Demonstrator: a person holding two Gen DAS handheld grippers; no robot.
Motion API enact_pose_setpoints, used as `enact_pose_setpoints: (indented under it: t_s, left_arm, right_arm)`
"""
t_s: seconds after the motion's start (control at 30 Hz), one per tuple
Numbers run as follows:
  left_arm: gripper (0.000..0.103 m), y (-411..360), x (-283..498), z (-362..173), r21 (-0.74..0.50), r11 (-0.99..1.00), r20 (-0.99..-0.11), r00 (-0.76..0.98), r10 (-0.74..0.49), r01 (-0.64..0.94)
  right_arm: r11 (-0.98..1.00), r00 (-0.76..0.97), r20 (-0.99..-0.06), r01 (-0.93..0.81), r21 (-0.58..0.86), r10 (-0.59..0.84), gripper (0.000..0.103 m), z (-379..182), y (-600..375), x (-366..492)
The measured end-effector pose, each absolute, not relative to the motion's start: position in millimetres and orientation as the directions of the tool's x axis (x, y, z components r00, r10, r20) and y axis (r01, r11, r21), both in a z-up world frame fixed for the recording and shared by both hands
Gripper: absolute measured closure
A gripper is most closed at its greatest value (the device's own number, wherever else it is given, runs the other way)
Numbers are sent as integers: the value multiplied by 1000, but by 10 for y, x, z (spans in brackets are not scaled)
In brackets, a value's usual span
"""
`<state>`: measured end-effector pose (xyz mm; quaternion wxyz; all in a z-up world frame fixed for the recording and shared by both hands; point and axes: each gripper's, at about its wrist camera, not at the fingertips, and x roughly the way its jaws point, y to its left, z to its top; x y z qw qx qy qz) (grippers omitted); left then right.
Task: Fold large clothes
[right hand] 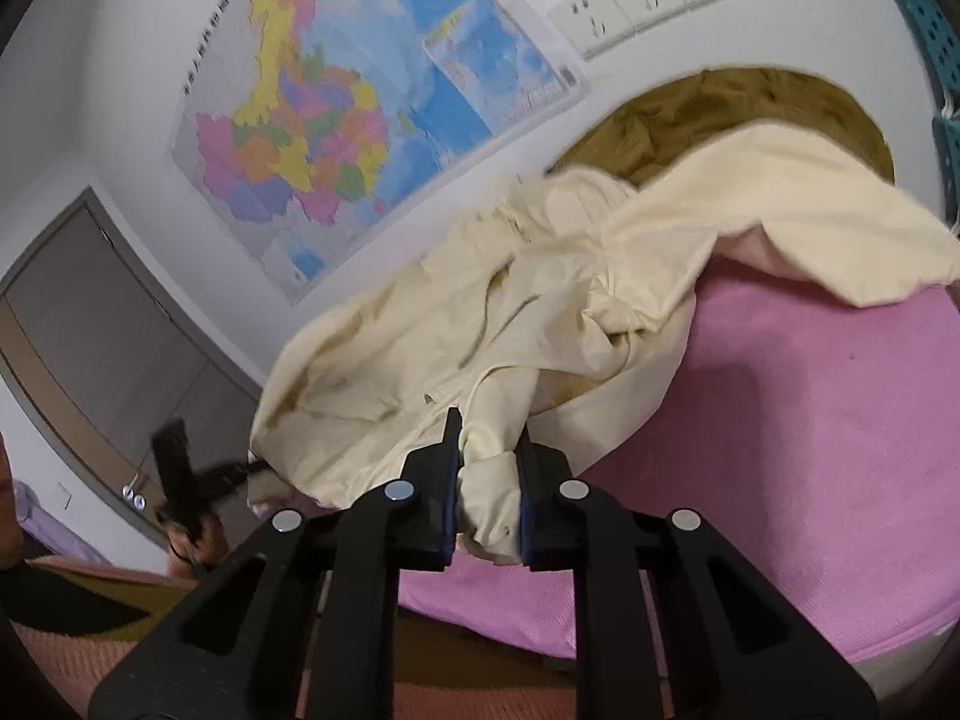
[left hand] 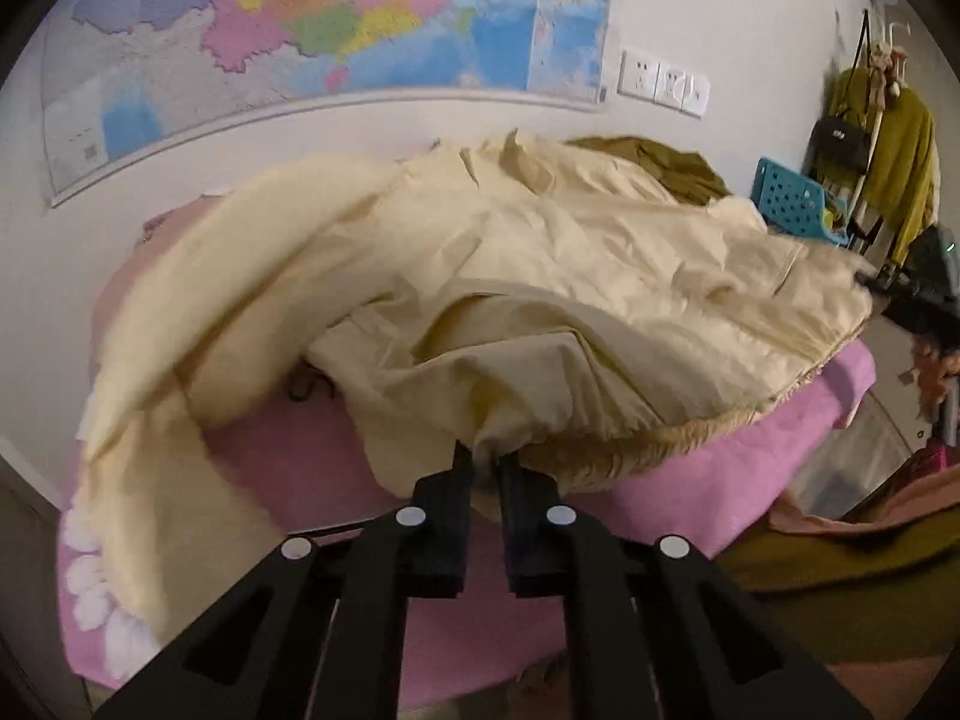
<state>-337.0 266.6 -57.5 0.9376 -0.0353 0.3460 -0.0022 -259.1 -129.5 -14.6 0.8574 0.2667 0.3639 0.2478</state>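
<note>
A large cream garment lies crumpled over a pink-covered table. In the left wrist view my left gripper is shut on a bunched edge of the cream cloth near the table's front. A fuzzy tan lining shows along the garment's lower hem to the right. In the right wrist view the same cream garment spreads across the pink cover, and my right gripper is shut on a gathered fold of it. At the left of that view the other gripper appears, blurred.
An olive-brown garment lies behind the cream one by the wall. A map and wall sockets hang on the wall. A blue perforated crate and a rack with a green coat stand at the right.
</note>
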Motion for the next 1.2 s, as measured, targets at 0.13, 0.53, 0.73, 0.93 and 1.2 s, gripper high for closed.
enact_pose_setpoints:
  t_s: [0.13, 0.53, 0.73, 0.93, 1.2]
  left_arm:
    - [76, 2456, -3289, -810, 49, 998, -712, 702, 1, 47]
    - [27, 2665, -3653, -206, -3, 997, -449, 891, -73, 80]
    - [27, 2405, -3122, -244, 52, 992, -502, 861, -76, 118]
    - [25, 2120, -2664, -241, 65, 972, -505, 848, -163, 226]
    - [25, 1977, -2280, -265, 54, 951, -533, 814, -231, 305]
  right_arm:
    - [774, 535, -608, -149, 615, 587, 71, -561, -1266, -2542]
    - [680, 765, -478, 71, 729, 432, 28, -534, -2219, -2402]
    - [445, 796, -370, 143, 884, 479, 28, -934, -2514, -1946]
    - [362, 819, -393, 247, 899, 417, 43, -1123, -2563, -1722]
    - [324, 833, -371, 247, 913, 410, 35, -1120, -2616, -1880]
